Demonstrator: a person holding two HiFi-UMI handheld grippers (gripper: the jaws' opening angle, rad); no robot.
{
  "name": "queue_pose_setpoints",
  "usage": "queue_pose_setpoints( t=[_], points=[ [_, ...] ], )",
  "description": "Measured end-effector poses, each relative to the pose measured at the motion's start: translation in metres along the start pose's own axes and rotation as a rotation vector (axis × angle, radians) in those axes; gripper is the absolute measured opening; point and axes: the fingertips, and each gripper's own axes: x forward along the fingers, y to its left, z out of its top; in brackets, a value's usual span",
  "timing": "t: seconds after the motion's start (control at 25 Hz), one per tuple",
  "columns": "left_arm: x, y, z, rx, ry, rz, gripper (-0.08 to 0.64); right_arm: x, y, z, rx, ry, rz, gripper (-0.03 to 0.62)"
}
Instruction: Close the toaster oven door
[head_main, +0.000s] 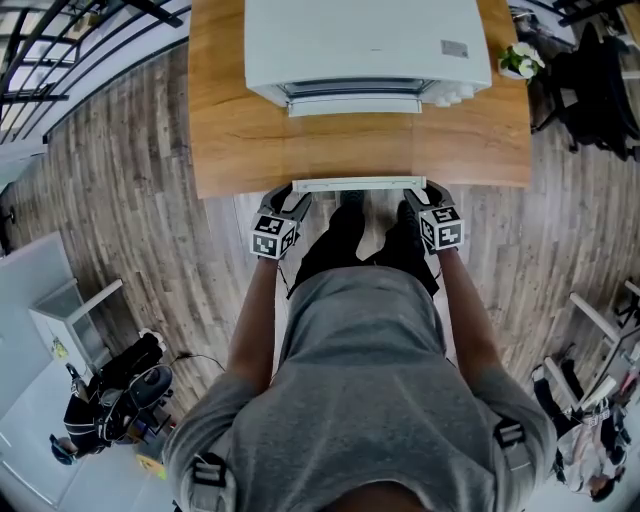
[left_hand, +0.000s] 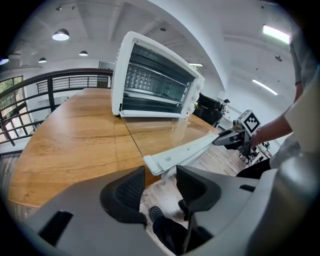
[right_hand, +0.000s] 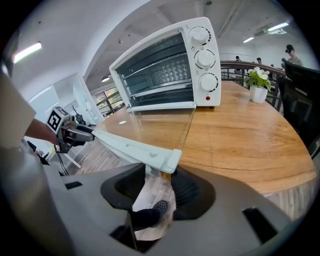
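A white toaster oven (head_main: 370, 45) stands at the back of a wooden table (head_main: 230, 150). Its glass door (left_hand: 160, 132) lies open and flat, reaching out to the table's near edge. The door's white handle bar (head_main: 358, 185) juts past that edge. My left gripper (head_main: 290, 203) is at the bar's left end and my right gripper (head_main: 421, 203) at its right end. In the left gripper view, the bar's end (left_hand: 159, 162) sits just at the tips of my open left gripper (left_hand: 161, 176). In the right gripper view, the other end (right_hand: 167, 160) lies over the gap of my open right gripper (right_hand: 162, 175), no pad pressing it.
A small pot of white flowers (head_main: 520, 60) stands on the table's far right corner. Black chairs (head_main: 600, 90) are to the right, a railing (head_main: 60, 60) to the left. The person's dark shoes (head_main: 345, 235) are on the plank floor under the handle.
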Motion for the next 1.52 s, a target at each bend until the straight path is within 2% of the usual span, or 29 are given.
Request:
queue_pose_setpoints(
  t=[0.44, 0.76, 1.16, 1.52],
  points=[
    [0.015, 0.0, 0.002, 0.059, 0.014, -0.039, 0.202, -0.002, 0.0, 0.007, 0.011, -0.032, -0.062, 0.153],
    [0.0, -0.009, 0.026, 0.135, -0.008, -0.087, 0.198, -0.02, 0.007, 0.028, 0.032, -0.087, -0.011, 0.147],
    [-0.012, -0.018, 0.046, 0.064, -0.066, -0.168, 0.154, -0.034, 0.013, 0.047, 0.085, -0.113, 0.038, 0.118],
    [-0.019, -0.021, 0.057, 0.022, -0.098, -0.184, 0.121, -0.041, 0.016, 0.057, 0.083, -0.111, 0.049, 0.117]
  ],
)
